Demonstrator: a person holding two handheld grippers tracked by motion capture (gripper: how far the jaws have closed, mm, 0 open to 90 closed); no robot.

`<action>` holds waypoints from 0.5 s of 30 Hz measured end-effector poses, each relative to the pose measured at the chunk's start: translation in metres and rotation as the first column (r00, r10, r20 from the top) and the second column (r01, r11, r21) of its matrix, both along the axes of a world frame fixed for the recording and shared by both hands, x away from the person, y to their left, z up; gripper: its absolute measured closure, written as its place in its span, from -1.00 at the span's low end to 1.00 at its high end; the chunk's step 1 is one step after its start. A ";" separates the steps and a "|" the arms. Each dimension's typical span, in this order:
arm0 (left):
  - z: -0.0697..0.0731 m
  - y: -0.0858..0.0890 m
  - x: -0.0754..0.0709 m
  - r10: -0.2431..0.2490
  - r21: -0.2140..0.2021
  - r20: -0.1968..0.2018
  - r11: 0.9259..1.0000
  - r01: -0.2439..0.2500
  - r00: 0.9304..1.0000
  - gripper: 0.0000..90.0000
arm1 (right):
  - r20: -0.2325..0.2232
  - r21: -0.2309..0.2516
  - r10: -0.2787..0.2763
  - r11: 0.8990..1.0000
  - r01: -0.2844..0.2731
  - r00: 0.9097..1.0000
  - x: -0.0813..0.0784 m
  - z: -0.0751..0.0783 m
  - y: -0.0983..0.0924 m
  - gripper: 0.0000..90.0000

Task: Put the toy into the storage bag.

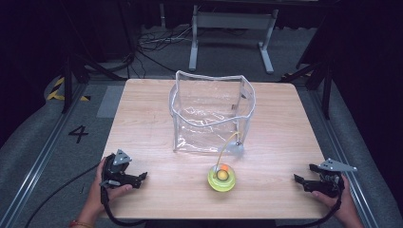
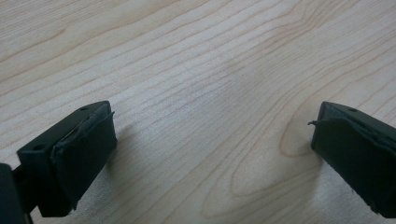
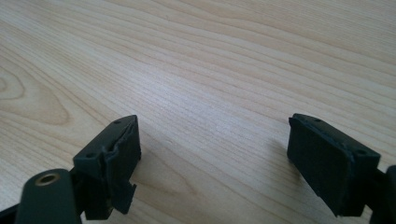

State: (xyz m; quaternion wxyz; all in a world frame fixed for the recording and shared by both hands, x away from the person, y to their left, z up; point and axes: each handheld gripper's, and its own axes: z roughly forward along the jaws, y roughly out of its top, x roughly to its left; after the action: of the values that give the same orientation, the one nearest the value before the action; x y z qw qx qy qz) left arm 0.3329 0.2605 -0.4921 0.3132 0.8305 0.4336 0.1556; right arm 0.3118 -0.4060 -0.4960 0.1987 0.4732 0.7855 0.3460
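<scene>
A clear plastic bag point(image 1: 211, 114) with a white rim stands upright and open in the middle of the wooden table point(image 1: 142, 128). In front of it lies a yellow-green round toy point(image 1: 221, 178) with an orange ball on top and a yellow cord running up toward the bag. My left gripper point(image 1: 140, 178) rests near the table's front left, held by a hand, jaws pointing right. Its own view shows it point(image 2: 212, 135) open over bare wood. My right gripper point(image 1: 300, 180) rests at the front right, pointing left, and it point(image 3: 212, 149) is open with nothing between the fingers.
Beyond the table's far edge stands a grey metal frame point(image 1: 233, 28) on grey carpet, with cables on the floor. Dark stands flank both sides. A number 4 point(image 1: 78, 134) is marked on the floor at the left.
</scene>
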 end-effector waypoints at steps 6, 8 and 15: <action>0.000 0.000 0.000 -0.003 0.001 0.001 1.000 0.003 1.000 -0.99 | 0.000 0.001 0.002 1.000 -0.002 1.000 0.000 0.000 0.000 -0.61; 0.000 0.001 0.000 -0.003 0.002 0.001 1.000 0.003 1.000 -0.99 | 0.000 0.000 0.003 1.000 -0.003 1.000 0.000 0.000 0.000 -0.61; 0.000 0.001 0.000 -0.012 -0.002 0.001 1.000 0.012 1.000 -0.99 | -0.011 -0.002 0.028 1.000 -0.028 1.000 0.002 0.001 -0.001 -0.63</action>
State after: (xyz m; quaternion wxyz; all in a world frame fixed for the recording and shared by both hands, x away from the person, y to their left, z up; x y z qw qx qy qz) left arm 0.3331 0.2617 -0.4922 0.3149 0.8328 0.4286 0.1536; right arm 0.3139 -0.4074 -0.4952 0.1902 0.4637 0.7934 0.3454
